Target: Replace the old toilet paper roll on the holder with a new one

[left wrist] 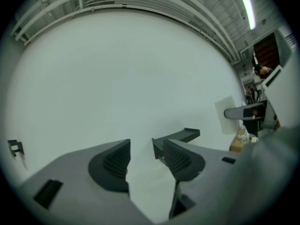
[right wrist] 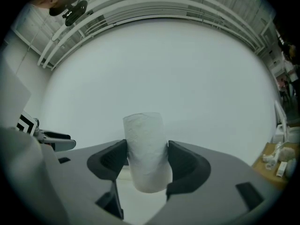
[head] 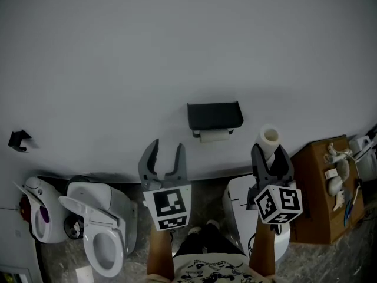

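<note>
- Up on the wall, head view: black holder (head: 214,117) carrying old roll (head: 213,135) underneath; left gripper (head: 164,158) raised below-left of it; right gripper (head: 270,157) off to the holder's right, gripping new roll (head: 269,139) upright.
- Left gripper view: jaws spread apart, nothing between, holder just beyond.
- Right gripper view: jaws clamped on new roll's sides, white wall behind.
</note>
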The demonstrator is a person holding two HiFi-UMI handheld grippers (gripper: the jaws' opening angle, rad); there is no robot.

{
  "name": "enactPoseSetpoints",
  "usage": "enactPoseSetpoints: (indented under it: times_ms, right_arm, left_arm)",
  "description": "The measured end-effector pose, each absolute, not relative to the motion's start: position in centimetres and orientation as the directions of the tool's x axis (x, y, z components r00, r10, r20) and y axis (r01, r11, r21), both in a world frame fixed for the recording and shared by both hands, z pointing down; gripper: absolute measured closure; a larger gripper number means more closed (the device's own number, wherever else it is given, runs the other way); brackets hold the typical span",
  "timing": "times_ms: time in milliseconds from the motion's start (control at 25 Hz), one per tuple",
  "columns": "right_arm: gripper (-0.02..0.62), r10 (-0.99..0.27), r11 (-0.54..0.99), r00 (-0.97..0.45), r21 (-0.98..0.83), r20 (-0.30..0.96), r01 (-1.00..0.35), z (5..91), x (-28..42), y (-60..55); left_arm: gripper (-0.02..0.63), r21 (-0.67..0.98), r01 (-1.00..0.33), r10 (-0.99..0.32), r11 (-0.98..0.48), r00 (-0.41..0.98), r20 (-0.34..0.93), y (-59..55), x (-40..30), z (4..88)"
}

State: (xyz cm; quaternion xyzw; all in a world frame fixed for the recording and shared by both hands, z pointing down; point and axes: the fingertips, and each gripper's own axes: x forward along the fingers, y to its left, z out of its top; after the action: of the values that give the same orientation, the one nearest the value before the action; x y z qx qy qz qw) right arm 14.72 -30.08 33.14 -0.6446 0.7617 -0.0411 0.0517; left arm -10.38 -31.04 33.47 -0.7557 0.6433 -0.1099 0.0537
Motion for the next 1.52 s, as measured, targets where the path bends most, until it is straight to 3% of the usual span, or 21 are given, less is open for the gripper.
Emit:
enactPoseSetpoints:
  times_ms: [240,440,640,760,840,1080,1520]
  right_arm:
    - [0.311,-0.985,0.17,-0.169,-0.125,-0.019,-0.977,33.4,16.0,-31.3]
    - [0.311,-0.987,0.161,-0.161,-0.125,-0.008,-0.979,33.8,16.9,-32.0]
    - [0.311,-0.989,0.144,-0.146,-0.13,0.004,-0.981,34.4,17.7,-32.7]
    - [0.311,-0.992,0.127,-0.129,-0.139,0.006,-0.982,34.7,18.1,-32.9]
    - [0.311,-0.993,0.117,-0.12,-0.143,0.012,-0.983,35.0,18.3,-33.1]
    - [0.311,-0.995,0.094,-0.099,-0.153,0.025,-0.984,35.6,19.0,-33.5]
    - [0.311,-0.998,0.035,-0.042,-0.149,0.042,-0.988,36.3,21.2,-33.0]
  left_arm:
    - [0.4,-0.318,-0.932,-0.982,-0.176,0.141,0.128,-32.3,-8.5,34.4]
    - [0.4,-0.512,-0.841,-0.981,-0.174,0.103,0.165,-33.5,-7.4,35.4]
    - [0.399,-0.813,-0.559,-0.976,-0.161,-0.032,0.215,-35.0,-6.9,37.7]
    - [0.399,-0.912,-0.375,-0.971,-0.168,-0.099,0.219,-35.7,-6.9,39.6]
    - [0.399,-0.935,-0.304,-0.966,-0.182,-0.123,0.227,-36.0,-6.8,40.7]
    - [0.399,-0.909,-0.312,-0.948,-0.275,-0.066,0.31,-36.3,-4.8,43.1]
    - [0.399,-0.909,-0.161,-0.922,-0.385,0.026,0.387,-37.5,0.6,46.8]
